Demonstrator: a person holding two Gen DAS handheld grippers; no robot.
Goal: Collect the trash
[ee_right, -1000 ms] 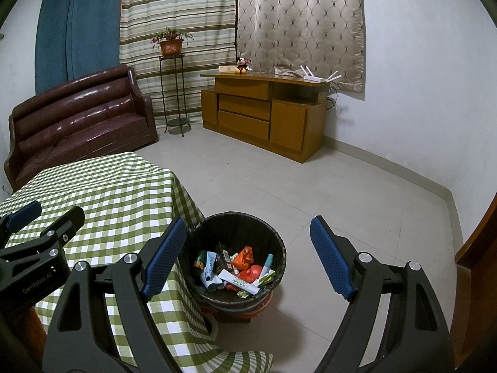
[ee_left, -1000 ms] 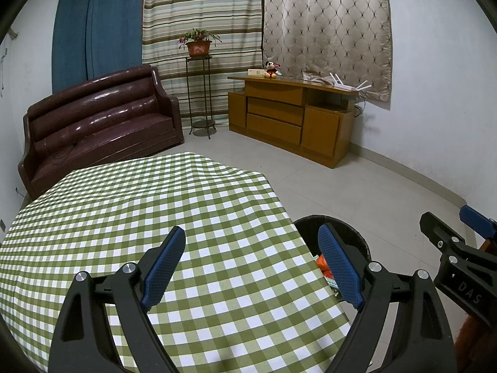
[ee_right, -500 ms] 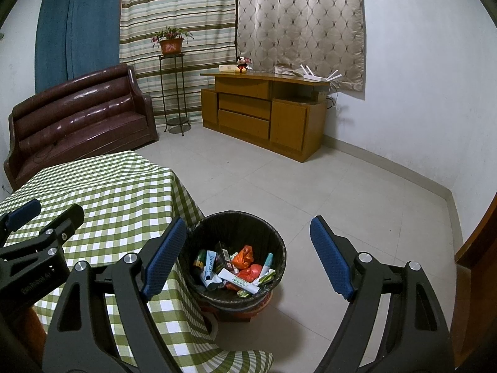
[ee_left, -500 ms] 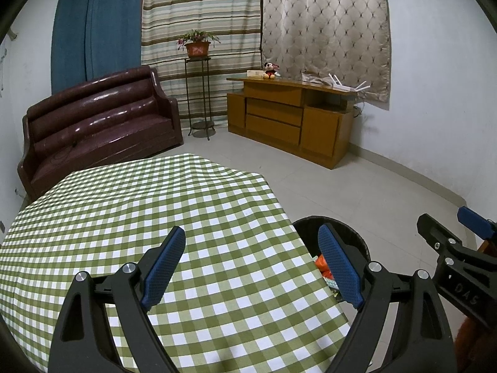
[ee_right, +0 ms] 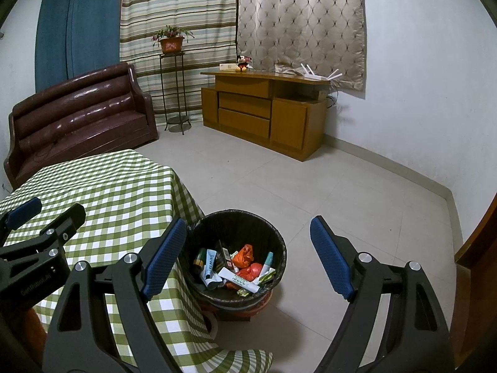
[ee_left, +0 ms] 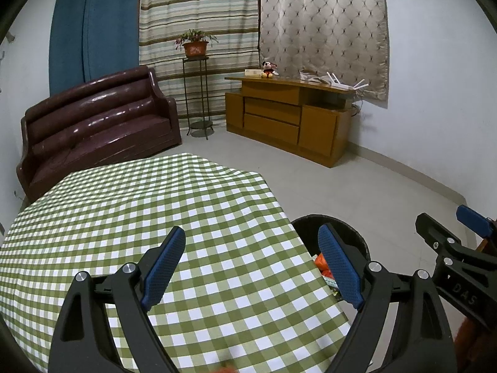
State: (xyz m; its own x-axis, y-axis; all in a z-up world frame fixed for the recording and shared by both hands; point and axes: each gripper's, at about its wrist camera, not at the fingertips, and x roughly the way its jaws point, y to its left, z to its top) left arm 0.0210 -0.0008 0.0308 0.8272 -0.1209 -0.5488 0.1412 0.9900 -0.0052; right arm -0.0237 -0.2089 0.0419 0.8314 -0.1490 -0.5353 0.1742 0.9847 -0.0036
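1. Counter (ee_left: 130,217) under a green-checked cloth fills the left wrist view, and no trash shows on the part of it in view; an orange blur at the bottom edge is too unclear to name.
2. Trash bin (ee_right: 234,259), black-lined and standing on the floor just beside the counter's corner, lies ahead of and below the right gripper (ee_right: 248,256), between its 2 jaws in that view; this hand is clearly the nearer.
3. Left gripper (ee_left: 251,265) hangs over the counter, jaws spread wide and holding nothing, with the bin off to its right past the counter's edge.
4. Right gripper's jaws are likewise wide apart and empty.
5. Trash (ee_right: 236,269) in the bin, tubes, wrappers and orange scraps, lies heaped on the bottom, suggesting the collecting is largely done.
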